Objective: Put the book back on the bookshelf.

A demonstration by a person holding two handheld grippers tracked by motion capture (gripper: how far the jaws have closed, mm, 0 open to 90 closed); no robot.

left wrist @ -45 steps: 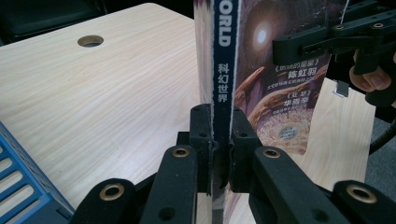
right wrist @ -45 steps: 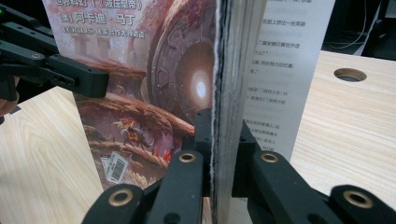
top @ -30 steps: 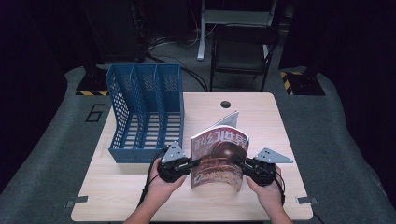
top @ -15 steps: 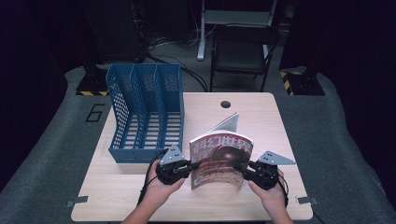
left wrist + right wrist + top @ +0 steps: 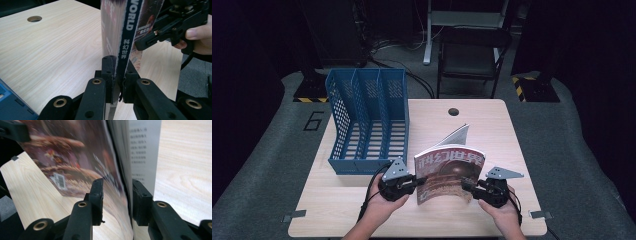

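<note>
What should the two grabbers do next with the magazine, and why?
Probably draw the right gripper back off the magazine. Its jaws have just been opening and stand apart around the page edge, while the left gripper is clamped on the spine and holds it upright beside the blue file rack.

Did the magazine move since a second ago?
Yes, a little. The magazine has sunk toward the person, away from the blue file rack. The left gripper clamps its spine; the right gripper has just been opening around its pages.
</note>
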